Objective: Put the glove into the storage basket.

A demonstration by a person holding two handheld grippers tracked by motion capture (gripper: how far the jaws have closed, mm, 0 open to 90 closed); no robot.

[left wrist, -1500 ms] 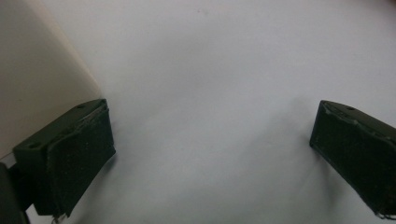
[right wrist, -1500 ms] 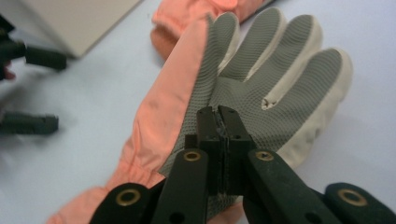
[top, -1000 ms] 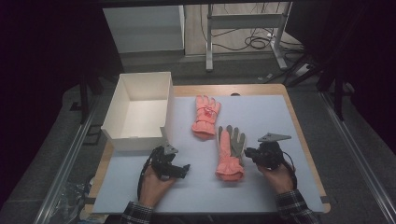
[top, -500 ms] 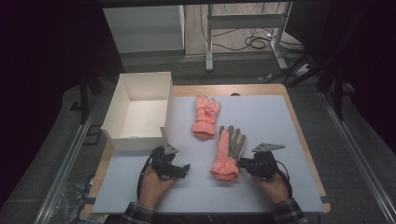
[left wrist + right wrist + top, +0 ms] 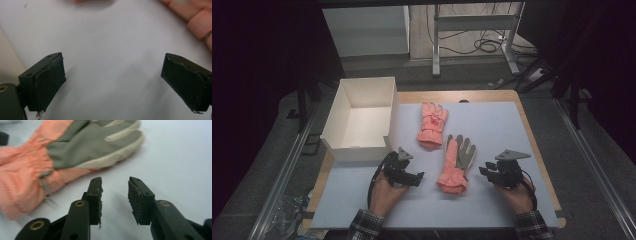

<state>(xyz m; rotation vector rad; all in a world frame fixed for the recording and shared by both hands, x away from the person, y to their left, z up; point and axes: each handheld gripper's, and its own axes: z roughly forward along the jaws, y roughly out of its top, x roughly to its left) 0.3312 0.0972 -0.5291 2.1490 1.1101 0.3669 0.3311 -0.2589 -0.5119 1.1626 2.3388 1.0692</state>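
Note:
Two orange gloves lie on the pale mat (image 5: 492,125). One glove (image 5: 432,125) rests back up near the middle. The other glove (image 5: 455,164) (image 5: 82,142) lies with its grey palm up, closer to the near edge. My right gripper (image 5: 482,171) (image 5: 115,182) hovers just right of that glove, apart from it; its jaws have just been opening and nothing is between them. My left gripper (image 5: 418,176) (image 5: 113,60) is left of the same glove's cuff, low over bare mat. Its jaws stand wide, have just closed a little, and hold nothing.
An open white box (image 5: 343,107), empty inside, sits at the mat's back left corner, just beyond my left hand. The wooden table edge (image 5: 537,150) borders the mat on the right. Dark floor, a desk frame and cables lie beyond the table.
My right gripper has drawn back to the right, away from the grey-palmed glove, and its jaws have parted. My left hand has shifted slightly toward that glove.

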